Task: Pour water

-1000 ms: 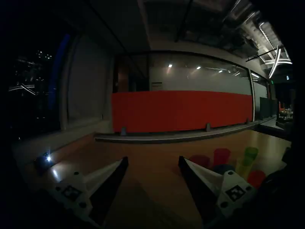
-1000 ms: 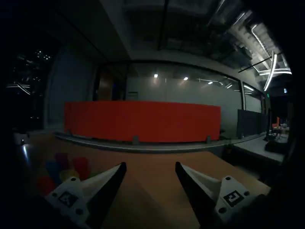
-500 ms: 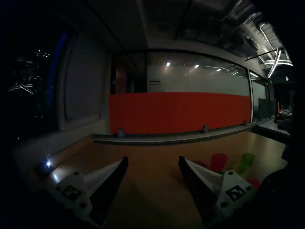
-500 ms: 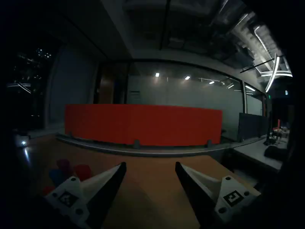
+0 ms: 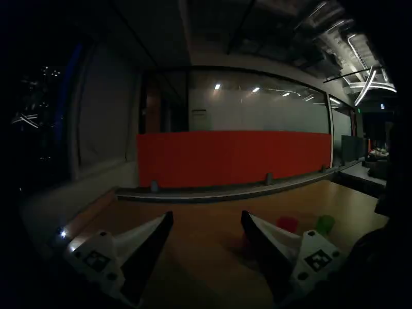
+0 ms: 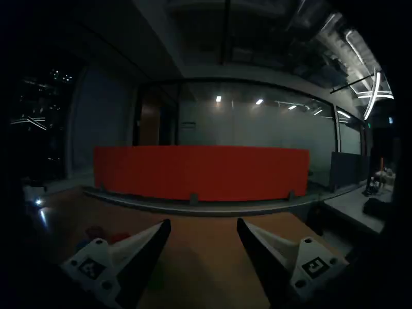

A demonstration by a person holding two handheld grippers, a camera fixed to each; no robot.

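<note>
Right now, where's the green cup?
In the left gripper view, the green cup sits low on the right, on the table, beside the red cup.

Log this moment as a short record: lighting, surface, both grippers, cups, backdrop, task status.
lighting: dim, fine detail hard to read
surface: wooden table
left gripper: open, holding nothing, over the table
right gripper: open, holding nothing, over the table
cups: red cup and green cup on the table, partly hidden behind one finger of the left gripper
backdrop: red partition beyond the table
task status: nothing grasped, no pouring yet
</note>
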